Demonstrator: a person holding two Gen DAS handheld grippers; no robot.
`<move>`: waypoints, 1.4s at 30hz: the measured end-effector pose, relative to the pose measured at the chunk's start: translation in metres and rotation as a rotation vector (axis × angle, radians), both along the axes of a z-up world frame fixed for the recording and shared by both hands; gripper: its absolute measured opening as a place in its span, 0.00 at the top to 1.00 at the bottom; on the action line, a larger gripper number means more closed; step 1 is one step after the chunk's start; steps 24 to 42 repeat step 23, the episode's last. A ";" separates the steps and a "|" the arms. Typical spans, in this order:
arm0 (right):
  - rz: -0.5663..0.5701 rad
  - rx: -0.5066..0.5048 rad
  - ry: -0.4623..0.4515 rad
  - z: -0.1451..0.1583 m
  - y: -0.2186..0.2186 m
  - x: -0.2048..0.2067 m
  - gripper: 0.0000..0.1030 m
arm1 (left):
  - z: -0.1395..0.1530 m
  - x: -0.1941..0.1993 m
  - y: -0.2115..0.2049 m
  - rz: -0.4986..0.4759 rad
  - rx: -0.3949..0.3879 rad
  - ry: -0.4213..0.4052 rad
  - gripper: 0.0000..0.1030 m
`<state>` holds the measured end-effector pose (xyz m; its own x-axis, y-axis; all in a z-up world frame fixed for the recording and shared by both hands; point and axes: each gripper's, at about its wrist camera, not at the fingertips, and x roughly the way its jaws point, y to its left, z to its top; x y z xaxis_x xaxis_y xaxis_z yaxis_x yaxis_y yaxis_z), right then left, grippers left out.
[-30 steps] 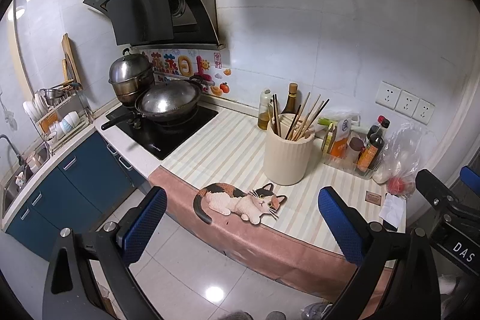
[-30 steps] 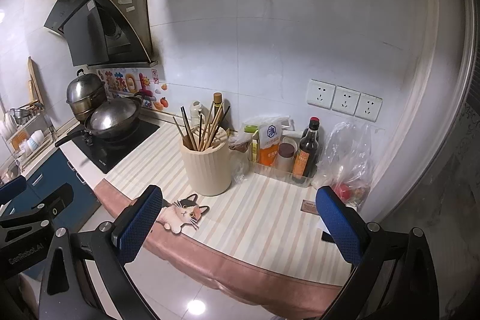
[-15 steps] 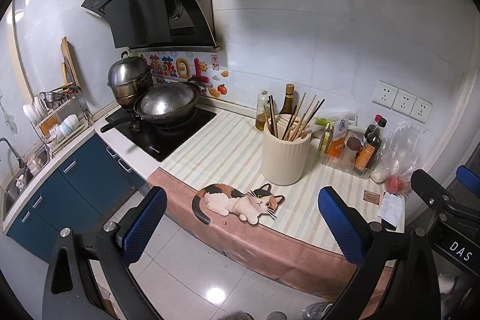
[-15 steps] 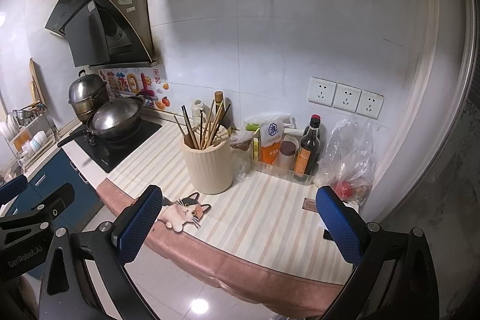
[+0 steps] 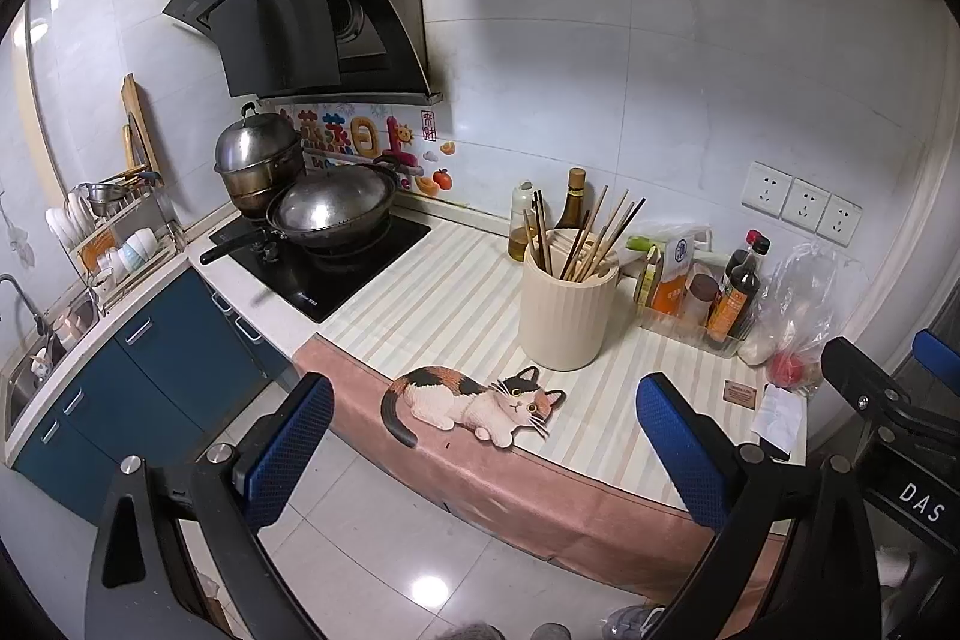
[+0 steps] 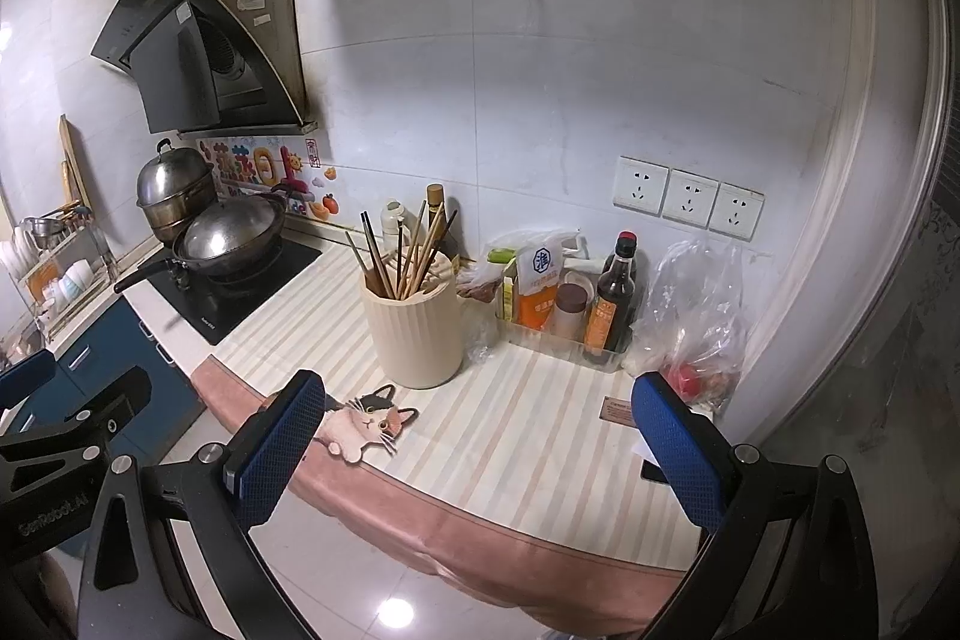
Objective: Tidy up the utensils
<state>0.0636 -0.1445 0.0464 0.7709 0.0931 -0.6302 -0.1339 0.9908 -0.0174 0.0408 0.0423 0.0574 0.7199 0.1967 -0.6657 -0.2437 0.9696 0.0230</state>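
The left claw [image 5: 480,451] stands with its blue pads wide apart and nothing between them, held off the front edge of the tabletop [image 5: 432,292]. The right claw [image 6: 474,454] is likewise spread and empty, also short of the edge; its black frame shows at 3 o'clock in the left wrist view.

Beyond the left claw, at 12 o'clock and just past a cat-shaped mat [image 5: 474,403], stands the ribbed cream holder [image 5: 567,313], well apart from both claws. A loose bunch of chopsticks [image 5: 591,244] leans out of it at mixed angles, fanned rather than gathered. From the right claw the same holder sits at about 11 o'clock.

The chopsticks look thin, stiff and light, probably wood or bamboo, so they should lift with little force but may roll or slip between pads. The likely best hold is on the upper shafts, above the rim, several pinched together. The holder looks heavier and steady enough to stay put, though a sideways tug could tip it.

At 2 o'clock from the holder sits a clear tray of bottles [image 5: 729,301]; at 10 o'clock, a wok [image 5: 333,211] on the hob.
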 end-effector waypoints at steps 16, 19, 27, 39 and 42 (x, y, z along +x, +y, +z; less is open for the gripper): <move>0.007 0.002 0.002 0.001 0.001 -0.005 0.00 | 0.002 -0.004 -0.001 0.005 0.002 -0.003 0.00; 0.006 0.002 0.002 0.001 0.001 -0.004 0.00 | 0.002 -0.004 -0.001 0.006 0.001 -0.004 0.00; 0.006 0.001 0.002 0.001 0.002 -0.005 0.00 | 0.002 -0.004 0.000 0.007 -0.002 -0.005 0.00; 0.006 0.001 0.002 0.001 0.002 -0.005 0.00 | 0.002 -0.004 0.000 0.007 -0.002 -0.005 0.00; 0.006 0.001 0.002 0.001 0.002 -0.005 0.00 | 0.002 -0.004 0.000 0.007 -0.002 -0.005 0.00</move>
